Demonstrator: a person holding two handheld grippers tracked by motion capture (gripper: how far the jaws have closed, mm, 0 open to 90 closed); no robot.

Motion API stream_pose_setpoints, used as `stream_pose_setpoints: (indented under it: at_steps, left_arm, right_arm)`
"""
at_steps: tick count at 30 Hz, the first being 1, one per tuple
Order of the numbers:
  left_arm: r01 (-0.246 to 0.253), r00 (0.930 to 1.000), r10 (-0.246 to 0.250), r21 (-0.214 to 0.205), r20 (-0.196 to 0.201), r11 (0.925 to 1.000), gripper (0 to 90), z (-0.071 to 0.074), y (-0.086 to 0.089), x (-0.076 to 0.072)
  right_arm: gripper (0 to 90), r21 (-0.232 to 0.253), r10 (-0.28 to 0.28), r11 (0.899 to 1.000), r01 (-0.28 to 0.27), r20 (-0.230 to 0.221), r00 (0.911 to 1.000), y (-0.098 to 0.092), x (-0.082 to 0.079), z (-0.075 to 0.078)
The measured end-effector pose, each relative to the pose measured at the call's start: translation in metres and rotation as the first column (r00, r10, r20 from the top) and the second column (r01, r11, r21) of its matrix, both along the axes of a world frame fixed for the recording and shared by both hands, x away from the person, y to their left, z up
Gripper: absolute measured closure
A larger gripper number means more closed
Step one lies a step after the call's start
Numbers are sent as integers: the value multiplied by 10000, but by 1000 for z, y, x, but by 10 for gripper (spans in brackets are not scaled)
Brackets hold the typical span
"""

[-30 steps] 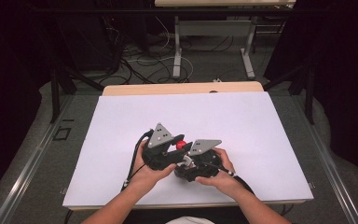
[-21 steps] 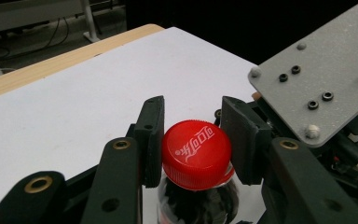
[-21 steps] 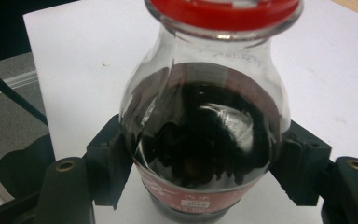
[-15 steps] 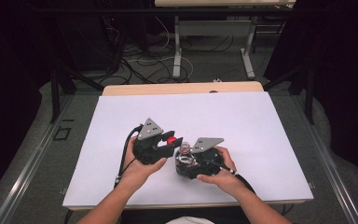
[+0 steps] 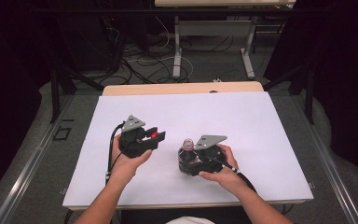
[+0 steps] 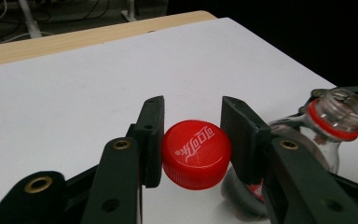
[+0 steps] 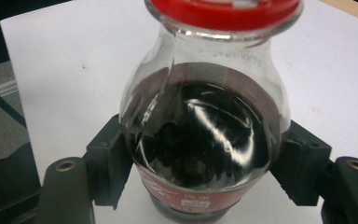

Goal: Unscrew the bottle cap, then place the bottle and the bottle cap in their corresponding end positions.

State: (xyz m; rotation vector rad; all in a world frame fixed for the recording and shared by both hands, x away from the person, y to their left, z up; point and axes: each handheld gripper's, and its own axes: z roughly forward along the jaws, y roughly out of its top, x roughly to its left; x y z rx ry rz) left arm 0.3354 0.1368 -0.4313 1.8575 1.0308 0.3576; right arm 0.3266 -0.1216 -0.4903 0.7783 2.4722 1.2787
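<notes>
A red screw cap (image 6: 196, 154) with white lettering sits pinched between the two black jaws of my left gripper (image 6: 192, 140), which is shut on it; from above the cap (image 5: 154, 135) shows at the tip of that gripper (image 5: 154, 136), left of centre on the white board. My right gripper (image 7: 205, 163) is shut on a small clear bottle (image 7: 205, 135) of dark drink, gripping its lower body by the red label. The bottle (image 5: 188, 154) stands upright with its neck open and a red ring below the mouth. It also appears at the right edge of the left gripper view as the bottle (image 6: 335, 121).
A white board (image 5: 242, 121) covers the wooden table (image 5: 182, 88). Beyond the table's far edge are cables on the floor (image 5: 140, 56) and the metal legs of another table (image 5: 177, 46). Dark drapes stand on both sides.
My left gripper has drawn away to the left with the red cap in it, separating from the bottle. The right gripper and bottle have stayed in place.
</notes>
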Motion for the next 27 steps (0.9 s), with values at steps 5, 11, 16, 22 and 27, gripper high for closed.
stream_pose_setpoints:
  at_steps: [5, 11, 16, 22, 27]
  left_arm:
    - [-422, 9991, 421, -143, -56, 9990, 617, -3, 12, 3]
    - [-642, 9977, 641, -46, -209, 9979, 617, -11, 23, 6]
    - [-807, 9963, 804, -98, -296, 9967, 617, -15, 30, 8]
    - [-863, 9956, 857, -134, -385, 9962, 617, -19, 32, 10]
    - [-898, 9951, 893, -101, -426, 9959, 617, -21, 34, 11]
  right_arm:
    - [299, -81, -312, 9995, 311, -40, 9995, -3, 5, -1]
    - [299, -158, -534, 9985, 532, -135, 9985, -5, 13, -2]
    - [299, -151, -852, 9963, 852, -41, 9964, -5, 24, 1]
    - [298, 16, -1368, 9906, 1368, -62, 9906, -8, 42, 8]
    - [298, -33, -1768, 9842, 1768, 57, 9842, -9, 58, 15]
